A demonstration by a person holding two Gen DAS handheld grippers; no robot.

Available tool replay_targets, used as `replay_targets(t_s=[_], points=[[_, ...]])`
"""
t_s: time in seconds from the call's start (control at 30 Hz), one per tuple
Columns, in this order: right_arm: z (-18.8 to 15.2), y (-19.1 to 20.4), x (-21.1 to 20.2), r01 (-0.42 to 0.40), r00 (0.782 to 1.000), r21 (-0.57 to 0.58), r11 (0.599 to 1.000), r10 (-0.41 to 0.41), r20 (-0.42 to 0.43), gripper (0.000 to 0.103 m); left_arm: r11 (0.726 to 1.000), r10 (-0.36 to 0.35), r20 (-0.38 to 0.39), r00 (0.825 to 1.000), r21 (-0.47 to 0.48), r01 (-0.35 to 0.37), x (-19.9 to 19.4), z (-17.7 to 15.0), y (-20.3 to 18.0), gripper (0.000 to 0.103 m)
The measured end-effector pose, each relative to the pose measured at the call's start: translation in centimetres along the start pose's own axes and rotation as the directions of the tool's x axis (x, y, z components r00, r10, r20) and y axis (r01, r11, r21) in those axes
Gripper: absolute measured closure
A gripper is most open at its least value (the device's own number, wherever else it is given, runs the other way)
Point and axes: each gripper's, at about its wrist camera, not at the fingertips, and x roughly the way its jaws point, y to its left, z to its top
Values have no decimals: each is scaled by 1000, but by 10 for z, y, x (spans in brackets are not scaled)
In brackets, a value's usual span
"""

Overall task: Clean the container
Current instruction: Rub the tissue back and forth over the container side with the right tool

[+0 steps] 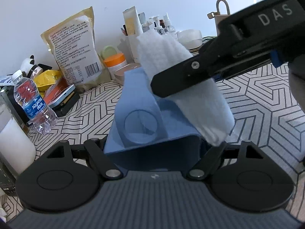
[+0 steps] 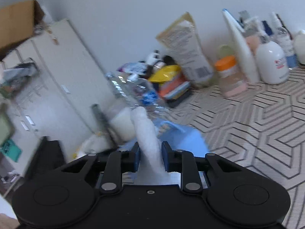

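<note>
A blue rectangular container [image 1: 144, 118] lies on its side with its open mouth toward the left wrist camera, a round mark on its inner bottom. My left gripper [image 1: 154, 152] is shut on its near wall. My right gripper [image 1: 167, 87] comes in from the upper right, shut on a folded white cloth [image 1: 190, 87] that hangs over the container's right rim. In the blurred right wrist view, the cloth [image 2: 148, 139] stands between my right gripper's blue pads [image 2: 135, 157], with the blue container [image 2: 183, 141] just beyond.
A patterned tablecloth [image 1: 257, 99] covers the table. A water bottle [image 1: 32, 103], a snack bag [image 1: 74, 47], an orange-lidded jar [image 1: 115, 62] and several toiletry bottles [image 1: 158, 26] stand along the back wall. A white jug [image 1: 13, 143] is at the left.
</note>
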Motion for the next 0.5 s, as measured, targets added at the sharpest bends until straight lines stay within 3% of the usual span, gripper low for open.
replay_targets(t_s=[0.17, 0.27, 0.5], points=[[-3, -13, -2, 88, 996, 55, 995, -88, -1, 78, 1000, -5, 3, 1000, -8, 5, -1, -1, 1, 24], [-5, -23, -4, 89, 996, 118, 989, -90, 4, 78, 1000, -3, 4, 1000, -6, 3, 0, -1, 0, 24], [-7, -24, -5, 96, 995, 136, 986, -97, 4, 77, 1000, -2, 4, 1000, -7, 2, 0, -1, 1, 24]])
